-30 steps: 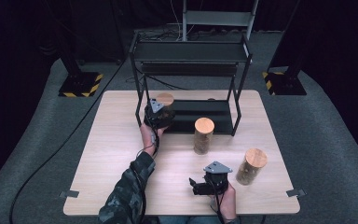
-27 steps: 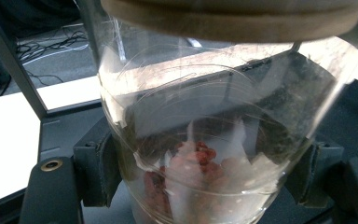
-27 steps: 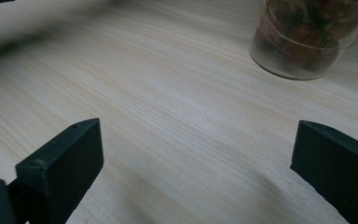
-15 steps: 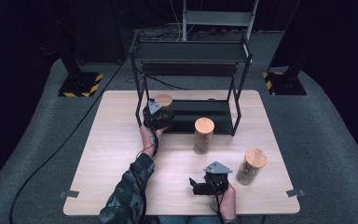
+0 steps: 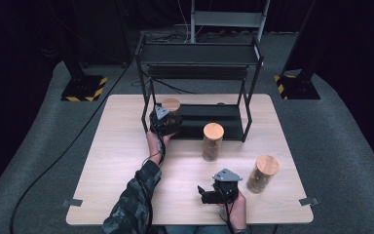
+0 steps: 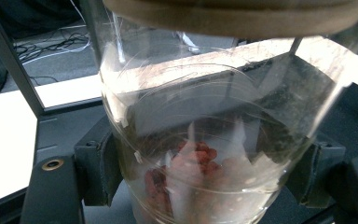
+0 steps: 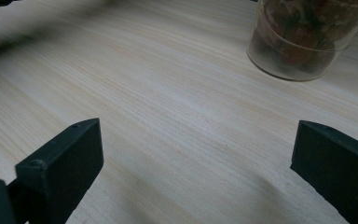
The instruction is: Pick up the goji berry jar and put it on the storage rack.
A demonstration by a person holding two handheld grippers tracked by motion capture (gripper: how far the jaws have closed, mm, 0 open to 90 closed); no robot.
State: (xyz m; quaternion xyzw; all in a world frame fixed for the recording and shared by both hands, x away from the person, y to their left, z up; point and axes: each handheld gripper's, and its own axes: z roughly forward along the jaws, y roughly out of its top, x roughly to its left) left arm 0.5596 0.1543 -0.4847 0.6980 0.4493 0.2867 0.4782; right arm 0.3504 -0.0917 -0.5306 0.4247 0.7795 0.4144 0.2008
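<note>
My left gripper [image 5: 167,121] is shut on a glass jar [image 5: 171,105] with a wooden lid, at the left front corner of the black rack's bottom shelf [image 5: 214,119]. In the left gripper view the jar [image 6: 205,130], with reddish pieces inside, fills the space between the pads [image 6: 98,168]. A second lidded jar [image 5: 213,142] stands mid-table and a third [image 5: 262,173] at the right front. My right gripper [image 5: 203,194] hovers low near the front edge, open, with bare wood between its fingers [image 7: 60,163]. A jar [image 7: 307,37] shows ahead to its right.
The two-tier black metal rack [image 5: 199,53] stands at the back of the wooden table [image 5: 121,161], its uprights beside the held jar. A cable [image 5: 78,141] runs over the floor at the left. A person's sleeve [image 5: 136,195] reaches in from the front.
</note>
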